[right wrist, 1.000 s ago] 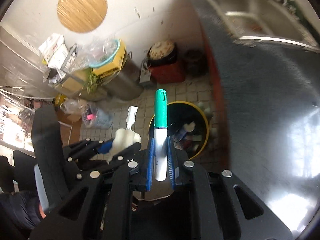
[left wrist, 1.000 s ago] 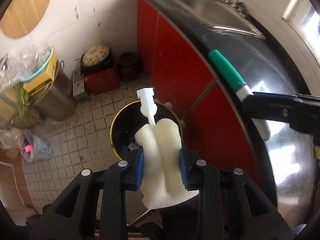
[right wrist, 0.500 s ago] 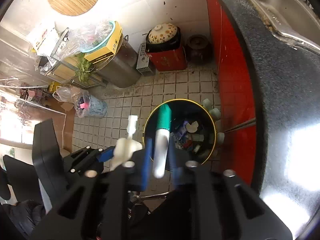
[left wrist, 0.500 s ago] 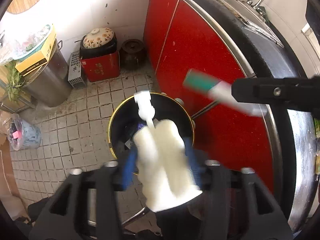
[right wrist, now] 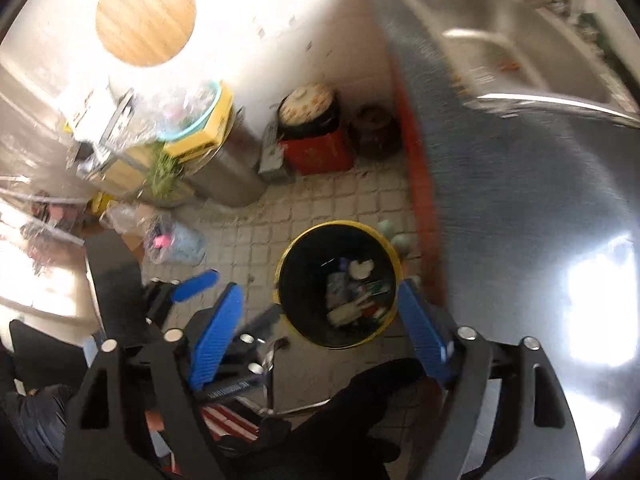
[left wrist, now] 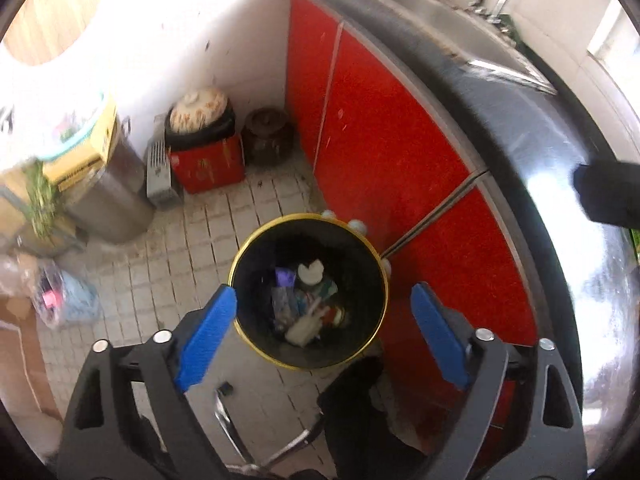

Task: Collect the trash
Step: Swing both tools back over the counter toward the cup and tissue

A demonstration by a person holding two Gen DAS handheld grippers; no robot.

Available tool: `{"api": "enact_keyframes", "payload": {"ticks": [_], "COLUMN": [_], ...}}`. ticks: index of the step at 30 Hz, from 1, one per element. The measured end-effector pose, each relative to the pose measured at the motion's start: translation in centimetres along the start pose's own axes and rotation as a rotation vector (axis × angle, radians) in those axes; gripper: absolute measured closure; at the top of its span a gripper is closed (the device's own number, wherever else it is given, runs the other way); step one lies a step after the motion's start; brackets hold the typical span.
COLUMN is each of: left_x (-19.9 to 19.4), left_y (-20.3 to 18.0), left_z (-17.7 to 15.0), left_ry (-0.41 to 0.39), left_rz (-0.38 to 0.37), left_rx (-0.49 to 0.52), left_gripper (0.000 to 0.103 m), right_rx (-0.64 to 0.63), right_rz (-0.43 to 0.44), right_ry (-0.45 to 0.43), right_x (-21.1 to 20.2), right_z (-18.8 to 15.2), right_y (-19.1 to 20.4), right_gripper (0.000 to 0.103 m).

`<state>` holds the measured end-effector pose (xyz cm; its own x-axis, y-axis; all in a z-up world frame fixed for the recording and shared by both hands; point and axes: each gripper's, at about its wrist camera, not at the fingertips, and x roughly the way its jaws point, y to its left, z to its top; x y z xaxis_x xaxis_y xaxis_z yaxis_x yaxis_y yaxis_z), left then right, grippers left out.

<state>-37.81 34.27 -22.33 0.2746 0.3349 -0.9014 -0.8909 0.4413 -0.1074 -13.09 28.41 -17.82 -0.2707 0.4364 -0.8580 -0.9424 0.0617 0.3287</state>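
The black countertop (left wrist: 532, 128) sweeps from twelve o'clock round to four o'clock in the left wrist view, with a steel sink (left wrist: 460, 28) set in it near one o'clock and red cabinet doors (left wrist: 384, 148) below it. The tiled floor (left wrist: 208, 236) fills the lower left, and a steel drum (left wrist: 108, 200) stands on it at nine o'clock with a yellow box (left wrist: 86, 156) on top. A red box (left wrist: 208, 164) carrying a pot with a patterned lid (left wrist: 198, 110) sits at eleven o'clock against the wall, a dark brown jar (left wrist: 268, 134) just beside it.

The trash bin (left wrist: 240, 276), black with a yellow rim, stands on the floor at the picture's centre, close against the cabinet. Inside it lies mixed trash (left wrist: 308, 304); a pale, whitish piece (left wrist: 302, 326) rests near the bottom at the six o'clock side, too blurred to tell more.

The left gripper (left wrist: 324, 298) hangs above the bin, its blue pads (left wrist: 206, 334) spread wide with nothing between them; its jaws have just been opening. The right gripper (right wrist: 320, 310) likewise stands above the bin in its own view, jaws wide apart and empty, and they too have just been opening. In the right wrist view the left gripper's blue pad (right wrist: 194, 286) shows at nine o'clock of the bin (right wrist: 390, 256).
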Motion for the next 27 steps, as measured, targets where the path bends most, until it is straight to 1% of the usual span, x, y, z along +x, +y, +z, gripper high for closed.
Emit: {"api": "enact_keyframes", "payload": {"ticks": [1,4,6,9,10,12,15,16,18,19,21,24,27], "left_x": [-0.7,-2.7,-3.7,-5.2,-5.6,-6.4,-8.0,-8.5,-10.1,-10.7,-12.2,-13.8,-14.9], "left_y": [-1.0,-4.7,-7.7,-14.4,-16.7,-20.4,-28.1,-29.8,-34.3,-35.8,-39.1,-42.4,-44.2], "left_z": [0.4,1.5,2.0,2.4,2.3,1.8,-0.1,-0.7,-2.7,-3.6,-5.6,-7.8,-9.1], "left_ry": [-0.017,-0.062,-0.080,-0.110,-0.112,-0.118,-0.121,-0.121,-0.121,-0.121,-0.116,-0.100,-0.071], "left_rz": [0.000,-0.038,-0.082,-0.172,-0.201,-0.260,-0.352,-0.373,-0.439,-0.459,-0.505,-0.550,-0.582], "left_rx": [0.030,0.132,0.211,0.375,0.427,0.509,0.679,0.716,0.814,0.852,0.933,1.008,1.030], "left_gripper": [0.013,0.012,0.011,0.011,0.011,0.011,0.011,0.011,0.011,0.011,0.011,0.011,0.011], "right_rx": [0.016,0.096,0.166,0.307,0.342,0.450,0.590,0.634,0.708,0.730,0.799,0.878,0.938], "right_rz": [-0.015,-0.103,-0.184,-0.310,-0.339,-0.426,-0.534,-0.574,-0.641,-0.658,-0.699,-0.727,-0.733], "right_ry": [-0.020,-0.100,-0.154,-0.224,-0.239,-0.288,-0.352,-0.373,-0.395,-0.403,-0.430,-0.447,-0.465], "right_x": [-1.1,-6.1,-9.8,-15.5,-16.9,-20.8,-25.6,-27.1,-29.4,-30.0,-31.8,-33.4,-34.0], "right_z": [-0.4,-3.0,-5.4,-10.0,-11.3,-15.3,-21.0,-23.2,-26.8,-28.0,-31.8,-35.6,-38.5], "right_y": [-0.7,-4.3,-7.3,-12.0,-13.1,-15.8,-18.5,-19.1,-20.0,-20.3,-20.5,-20.9,-21.2], "right_gripper": [0.020,0.019,0.019,0.019,0.018,0.018,0.018,0.018,0.018,0.018,0.018,0.018,0.018]}}
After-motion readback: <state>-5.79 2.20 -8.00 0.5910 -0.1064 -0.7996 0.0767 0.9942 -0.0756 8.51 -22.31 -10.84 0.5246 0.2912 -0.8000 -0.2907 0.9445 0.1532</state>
